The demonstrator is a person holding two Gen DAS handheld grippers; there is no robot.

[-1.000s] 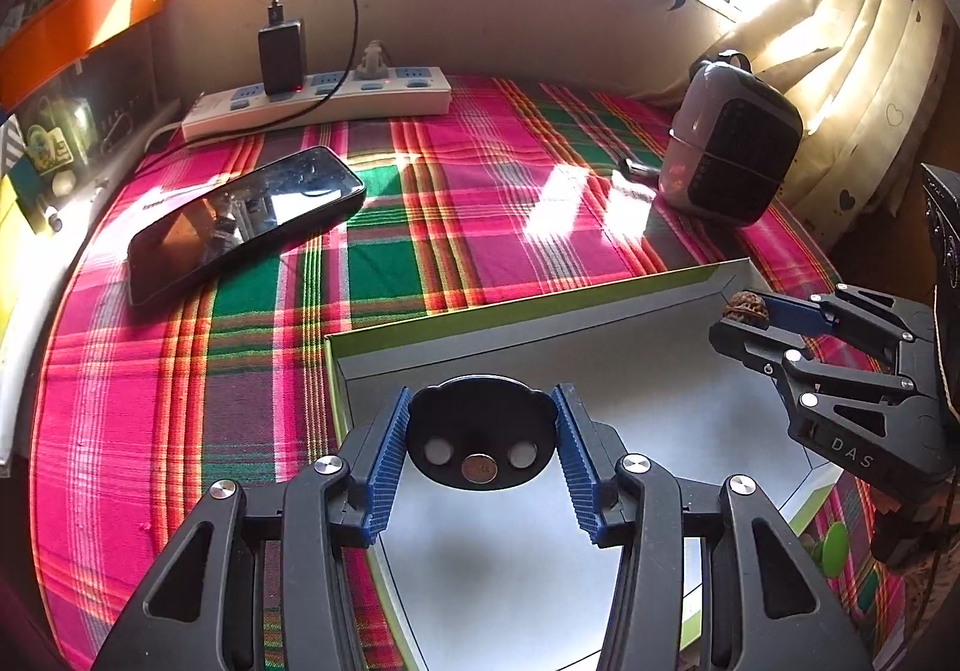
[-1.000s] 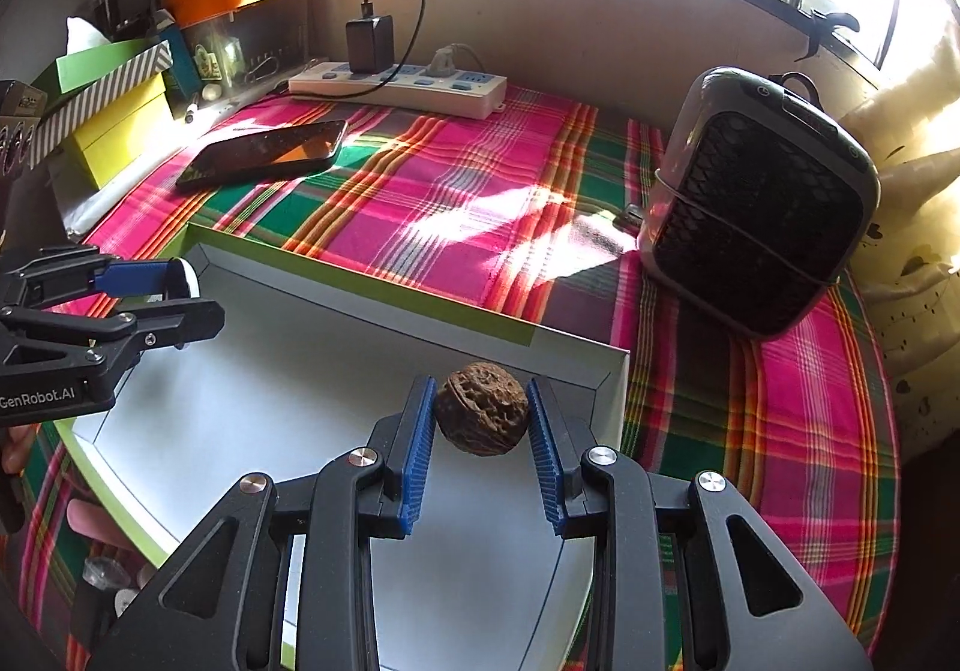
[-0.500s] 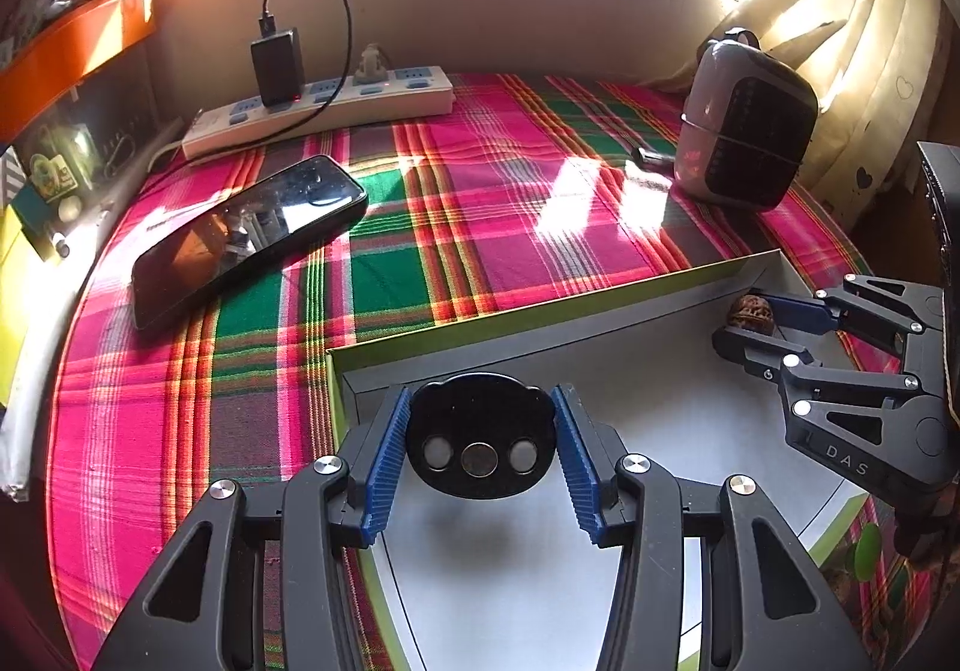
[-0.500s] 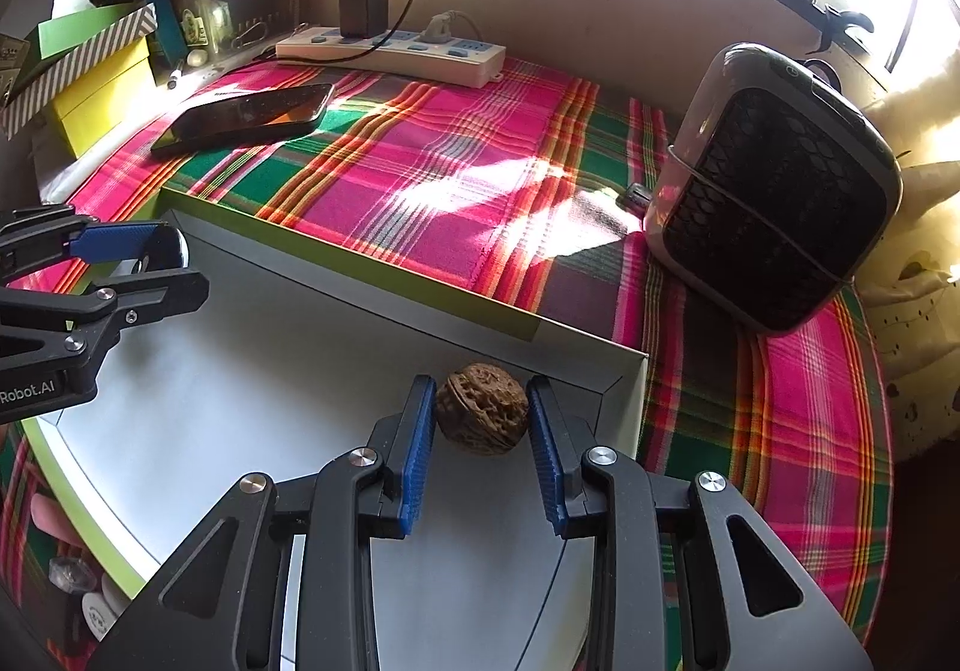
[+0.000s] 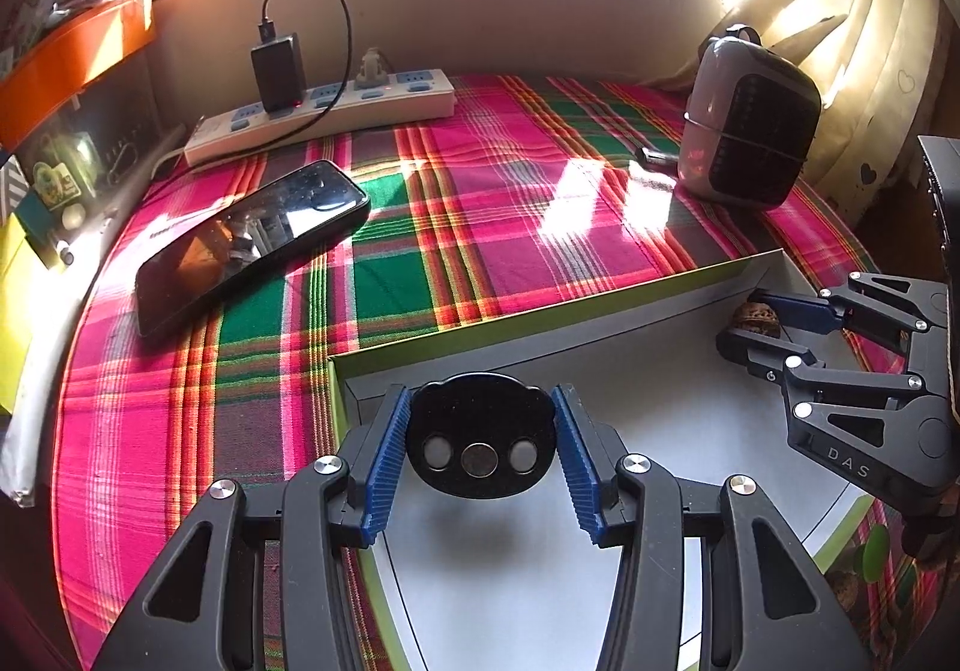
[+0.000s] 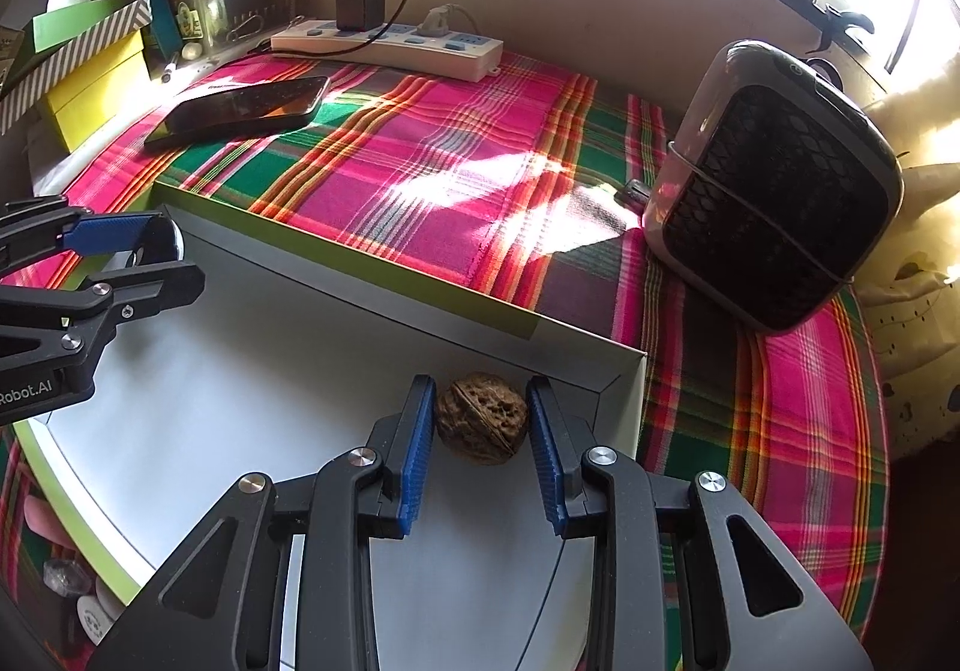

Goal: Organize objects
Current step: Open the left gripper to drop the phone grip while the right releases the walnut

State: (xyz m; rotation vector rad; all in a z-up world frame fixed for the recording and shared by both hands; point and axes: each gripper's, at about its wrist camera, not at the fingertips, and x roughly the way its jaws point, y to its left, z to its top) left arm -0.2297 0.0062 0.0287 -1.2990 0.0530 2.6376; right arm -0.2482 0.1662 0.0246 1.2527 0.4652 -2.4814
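My left gripper (image 5: 480, 446) is shut on a black disc-shaped object with three round metal spots (image 5: 480, 443) and holds it over the near-left corner of a shallow box with a white floor and green rim (image 5: 540, 323). My right gripper (image 6: 483, 419) holds a brown walnut (image 6: 482, 418) between its blue pads, low in the box's far right corner (image 6: 618, 371). In the left wrist view the right gripper (image 5: 753, 320) and walnut (image 5: 755, 318) show at the right. In the right wrist view the left gripper (image 6: 138, 245) shows at the left.
A black phone (image 5: 252, 242) lies on the plaid cloth at the left. A white power strip (image 5: 324, 113) with a black charger runs along the back wall. A grey-black heater (image 6: 774, 191) stands at the right. Yellow and striped boxes (image 6: 90, 71) sit at the far left.
My right gripper has sunk with the walnut into the box's far right corner. My left gripper has kept its hold on the black disc and has moved little.
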